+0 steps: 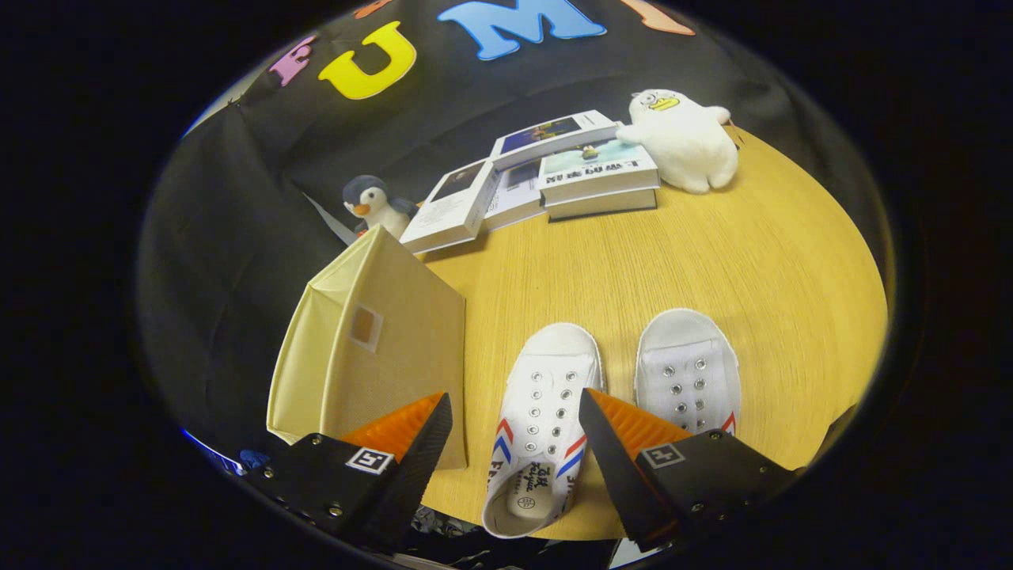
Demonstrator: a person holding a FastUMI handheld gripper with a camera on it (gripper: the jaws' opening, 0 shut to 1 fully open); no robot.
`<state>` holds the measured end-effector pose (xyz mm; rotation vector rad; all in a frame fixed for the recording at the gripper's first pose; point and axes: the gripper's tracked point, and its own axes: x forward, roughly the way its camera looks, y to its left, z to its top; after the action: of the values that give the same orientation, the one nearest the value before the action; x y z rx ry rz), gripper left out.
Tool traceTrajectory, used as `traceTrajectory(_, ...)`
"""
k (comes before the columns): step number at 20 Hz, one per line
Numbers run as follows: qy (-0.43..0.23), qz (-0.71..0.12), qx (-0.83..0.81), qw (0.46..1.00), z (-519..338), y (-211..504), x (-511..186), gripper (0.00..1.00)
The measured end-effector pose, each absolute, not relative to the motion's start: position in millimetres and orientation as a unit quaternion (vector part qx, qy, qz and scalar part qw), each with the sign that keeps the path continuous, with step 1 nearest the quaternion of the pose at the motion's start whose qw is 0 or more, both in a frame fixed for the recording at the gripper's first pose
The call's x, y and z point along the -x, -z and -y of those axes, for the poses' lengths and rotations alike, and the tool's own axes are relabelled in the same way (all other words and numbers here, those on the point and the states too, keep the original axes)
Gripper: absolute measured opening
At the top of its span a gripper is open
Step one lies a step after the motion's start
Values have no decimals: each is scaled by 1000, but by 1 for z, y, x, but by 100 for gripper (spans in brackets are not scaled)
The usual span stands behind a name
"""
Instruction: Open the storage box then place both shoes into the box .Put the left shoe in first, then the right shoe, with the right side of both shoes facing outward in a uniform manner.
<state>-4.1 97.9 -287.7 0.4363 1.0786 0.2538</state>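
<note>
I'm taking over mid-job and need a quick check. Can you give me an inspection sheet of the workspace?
Surface: round wooden table, bare ahead of the shoes.
Job's things: storage box closed, beside the left finger; left shoe between the fingers; right shoe beside it, partly behind the right finger.
Clutter: books at the far side; penguin plush; white plush.
Grippers: tongs open, above the left shoe, holding nothing.
Cables: nothing seen.
Surroundings: black cloth wall.

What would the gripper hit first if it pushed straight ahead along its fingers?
Likely the left white shoe, lying between the open gripper fingers. Beyond it, bare table, then the books. Height above the shoe is unclear.
</note>
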Motion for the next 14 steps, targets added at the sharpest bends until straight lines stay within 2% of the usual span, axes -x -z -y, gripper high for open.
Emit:
traceTrajectory(3, -100, -533, -244, 804, -96, 304, 11, 96)
traceTrajectory(5, -88, -543, -259, 794, -92, 311, 16, 88)
traceTrajectory(7, -81, -553, -265, 786, -91, 320, 21, 88)
traceTrajectory(8, -77, -556, -269, 783, -90, 323, 23, 84)
traceTrajectory(10, -70, -564, -273, 776, -90, 330, 27, 71)
traceTrajectory(13, -62, -574, -265, 772, -89, 343, 35, 71)
traceTrajectory(14, -62, -575, -265, 772, -87, 342, 35, 56)
